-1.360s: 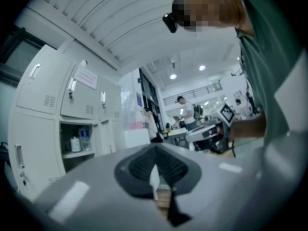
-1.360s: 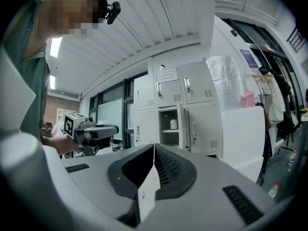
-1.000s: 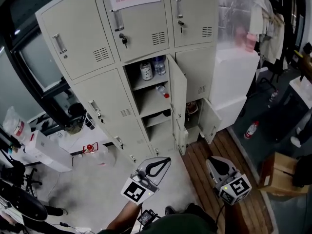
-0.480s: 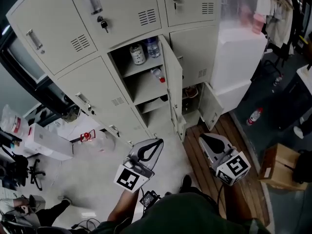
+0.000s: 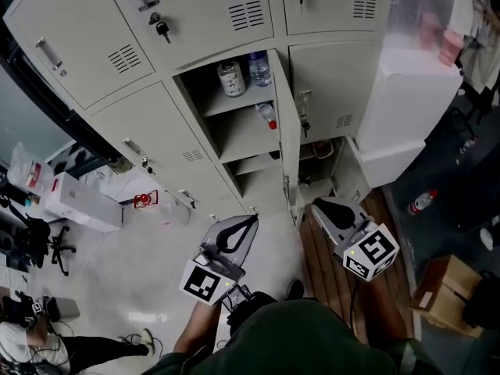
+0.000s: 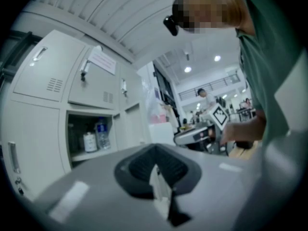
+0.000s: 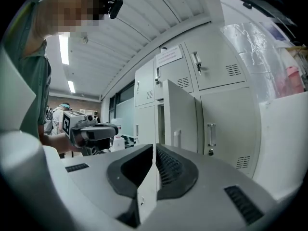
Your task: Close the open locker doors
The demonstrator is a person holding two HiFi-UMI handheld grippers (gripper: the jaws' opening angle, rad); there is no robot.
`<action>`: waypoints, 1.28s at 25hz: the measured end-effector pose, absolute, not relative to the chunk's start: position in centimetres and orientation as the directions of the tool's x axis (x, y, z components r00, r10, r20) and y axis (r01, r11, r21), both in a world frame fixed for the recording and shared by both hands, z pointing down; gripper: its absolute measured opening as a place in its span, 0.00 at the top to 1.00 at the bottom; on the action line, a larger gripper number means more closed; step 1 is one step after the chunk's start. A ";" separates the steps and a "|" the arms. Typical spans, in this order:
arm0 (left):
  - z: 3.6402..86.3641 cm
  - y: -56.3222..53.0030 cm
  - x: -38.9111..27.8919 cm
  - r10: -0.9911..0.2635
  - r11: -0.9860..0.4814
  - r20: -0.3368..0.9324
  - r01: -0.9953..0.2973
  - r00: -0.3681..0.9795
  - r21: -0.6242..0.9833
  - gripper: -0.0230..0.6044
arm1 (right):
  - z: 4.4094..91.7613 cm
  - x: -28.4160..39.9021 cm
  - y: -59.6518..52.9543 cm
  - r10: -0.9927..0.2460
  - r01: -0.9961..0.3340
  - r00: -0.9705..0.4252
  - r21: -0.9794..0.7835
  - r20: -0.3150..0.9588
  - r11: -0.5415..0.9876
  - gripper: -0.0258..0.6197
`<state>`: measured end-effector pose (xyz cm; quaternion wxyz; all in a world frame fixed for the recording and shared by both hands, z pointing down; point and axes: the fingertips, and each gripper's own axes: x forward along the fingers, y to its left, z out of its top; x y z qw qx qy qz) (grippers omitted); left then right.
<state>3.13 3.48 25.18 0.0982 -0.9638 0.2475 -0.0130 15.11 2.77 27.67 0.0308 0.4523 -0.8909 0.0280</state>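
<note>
A beige locker bank (image 5: 156, 30) fills the top of the head view. The tall middle door (image 5: 287, 123) stands open edge-on, baring shelves with a jar (image 5: 232, 78) and bottles (image 5: 259, 67). A small lower right door (image 5: 349, 184) also hangs open. My left gripper (image 5: 251, 220) is shut and empty, low in front of the open compartment (image 6: 91, 138). My right gripper (image 5: 319, 206) is shut and empty too, below the tall door (image 7: 182, 121). Neither gripper touches a door. The jaws meet in the left gripper view (image 6: 155, 154) and in the right gripper view (image 7: 155, 150).
A white cabinet under plastic sheeting (image 5: 410, 100) stands right of the lockers. A bottle (image 5: 423, 201) and a cardboard box (image 5: 442, 291) lie on the dark floor at right. A white box (image 5: 78, 206) and a red item (image 5: 142, 200) sit at left. Wooden planks (image 5: 328, 268) run under my right gripper.
The lockers have drawn closer and shifted up and right in the head view. Both grippers stayed shut and kept their places low in the picture. The doors remain open.
</note>
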 end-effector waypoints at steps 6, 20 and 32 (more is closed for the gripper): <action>25.9 1.5 2.9 -0.520 -0.839 -0.004 -0.511 0.854 -0.187 0.96 | 28.3 15.1 -1.7 -0.766 -0.770 -0.635 -0.006 0.098 0.638 0.95; 26.7 -4.6 -2.4 -0.524 -0.843 -0.023 -0.522 0.851 -0.126 0.96 | 29.0 8.8 -6.9 -0.752 -0.759 -0.644 0.006 0.141 0.651 0.86; 27.4 -10.9 -10.6 -0.574 -0.814 -0.060 -0.577 0.817 -0.076 0.96 | 28.9 -0.5 -14.0 -0.765 -0.774 -0.624 0.004 0.158 0.633 0.86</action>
